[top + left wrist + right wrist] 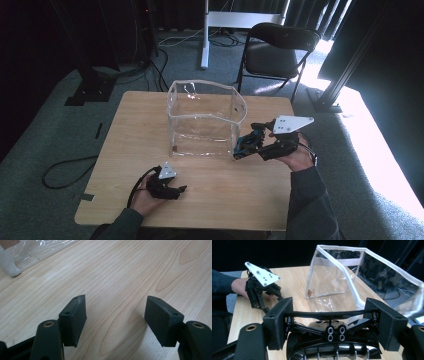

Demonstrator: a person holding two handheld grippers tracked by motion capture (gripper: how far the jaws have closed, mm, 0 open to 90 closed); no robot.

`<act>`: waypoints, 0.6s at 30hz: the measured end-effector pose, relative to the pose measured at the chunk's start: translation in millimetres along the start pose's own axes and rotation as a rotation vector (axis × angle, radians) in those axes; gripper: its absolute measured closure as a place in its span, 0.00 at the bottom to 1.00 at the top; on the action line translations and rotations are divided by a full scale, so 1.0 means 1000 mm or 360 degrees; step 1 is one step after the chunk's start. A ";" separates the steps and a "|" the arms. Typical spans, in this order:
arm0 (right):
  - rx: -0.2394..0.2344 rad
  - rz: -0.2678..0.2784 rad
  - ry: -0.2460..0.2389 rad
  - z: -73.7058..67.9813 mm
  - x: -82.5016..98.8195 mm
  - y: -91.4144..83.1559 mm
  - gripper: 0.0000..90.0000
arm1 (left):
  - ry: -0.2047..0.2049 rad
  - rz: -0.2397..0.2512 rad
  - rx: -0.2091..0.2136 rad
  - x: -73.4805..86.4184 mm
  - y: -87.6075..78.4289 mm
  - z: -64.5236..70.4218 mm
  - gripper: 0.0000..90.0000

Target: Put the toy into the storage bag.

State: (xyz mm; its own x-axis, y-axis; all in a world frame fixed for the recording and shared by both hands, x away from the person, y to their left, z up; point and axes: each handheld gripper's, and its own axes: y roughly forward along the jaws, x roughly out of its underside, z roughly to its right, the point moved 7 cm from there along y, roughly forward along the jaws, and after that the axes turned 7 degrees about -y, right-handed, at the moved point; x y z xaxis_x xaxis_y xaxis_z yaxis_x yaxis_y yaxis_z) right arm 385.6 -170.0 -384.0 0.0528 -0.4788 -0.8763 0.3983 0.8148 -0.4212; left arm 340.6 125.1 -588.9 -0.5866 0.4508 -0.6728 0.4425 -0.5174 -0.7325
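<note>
My right gripper (pixel 253 141) is shut on a black and blue toy car (pixel 246 143) and holds it above the table, beside the right front corner of a clear plastic bag (pixel 205 120) with white edging. In the right gripper view the jaws of the right gripper (pixel 332 322) clamp the toy car (pixel 332 340) from both sides by its rear end, with the open-topped bag (pixel 362 272) just beyond. My left gripper (pixel 178 190) rests low on the wooden table (pixel 135 130) near its front edge. The left gripper (pixel 116 317) is open, with bare wood between its jaws.
A black folding chair (pixel 277 50) stands beyond the table's far right corner, and a white stand leg (pixel 205 35) behind it. Cables lie on the grey carpet to the left (pixel 65 170). The bag's white corner (pixel 10 267) lies ahead of the left gripper.
</note>
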 end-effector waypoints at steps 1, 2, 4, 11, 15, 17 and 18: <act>0.0006 -0.0005 0.0004 0.003 0.000 -0.002 0.27 | -0.0001 0.0001 0.0000 0.000 0.000 0.000 0.38; 0.0012 -0.0010 0.0003 0.005 0.000 -0.004 0.27 | -0.0001 0.0000 0.0000 0.000 0.000 0.000 0.38; 0.0024 -0.0026 0.0011 0.010 0.000 -0.008 0.27 | -0.0002 0.0002 0.0000 0.000 0.000 0.000 0.38; 0.0050 -0.0064 0.0028 0.028 0.001 -0.015 0.27 | -0.0006 0.0006 0.0001 0.000 0.000 0.000 0.38; 0.0062 -0.0064 0.0050 0.039 0.000 -0.018 0.27 | -0.0008 0.0009 0.0002 0.000 0.000 0.000 0.38; 0.0066 -0.0069 0.0056 0.044 -0.001 -0.019 0.27 | -0.0007 0.0008 0.0001 0.000 0.000 0.000 0.38; 0.0071 -0.0075 0.0058 0.046 -0.002 -0.020 0.27 | -0.0007 0.0009 0.0001 0.000 0.000 0.000 0.38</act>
State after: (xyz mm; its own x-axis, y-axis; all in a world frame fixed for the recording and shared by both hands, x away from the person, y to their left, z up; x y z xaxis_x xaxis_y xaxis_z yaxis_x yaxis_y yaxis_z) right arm 420.0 -200.8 -363.3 0.0001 -0.5033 -0.8641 0.4400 0.7760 -0.4520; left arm 341.0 124.8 -589.0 -0.5872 0.4449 -0.6762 0.4454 -0.5201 -0.7288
